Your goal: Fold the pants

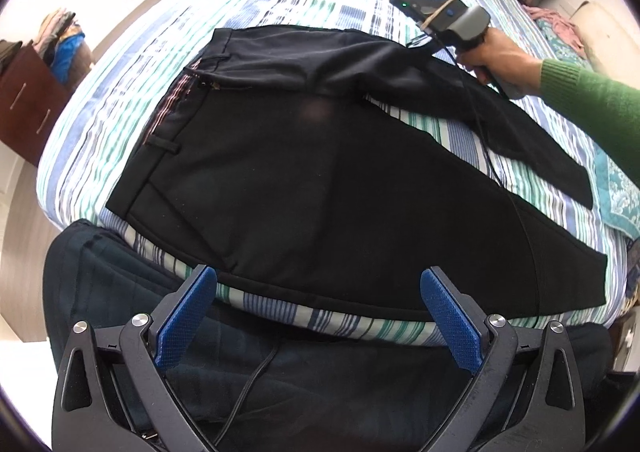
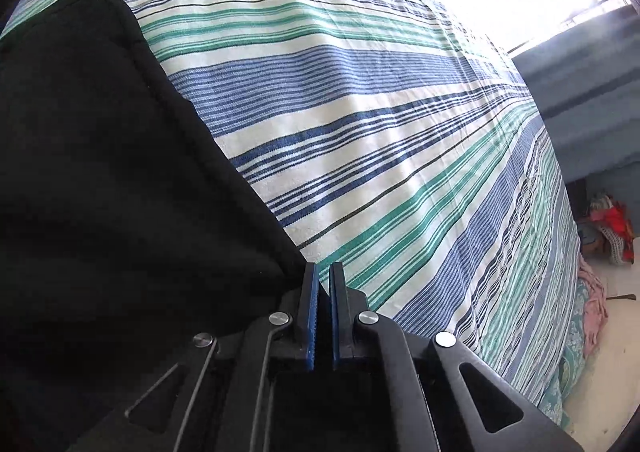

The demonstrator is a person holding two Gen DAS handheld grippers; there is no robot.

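The black pants (image 1: 304, 171) are lying spread on the striped bed (image 1: 120, 63), legs splayed apart; the left gripper (image 1: 318, 288) is hovering with fingers wide apart near the closer leg's edge; the right gripper (image 2: 325, 292) is showing nearly closed jaws beside the far leg's edge, but whether cloth is pinched is hidden; a thin grip could be slipping, letting the leg bunch.

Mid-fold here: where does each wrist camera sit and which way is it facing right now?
Left wrist: above the bed's near edge, looking across the black pants; shows the open left hand-held gripper, the right hand, green sleeve.
Right wrist: low over the striped sheet, along the nearly closed right hand-held gripper, beside the pants' edge.
Shared: pants, sheet.
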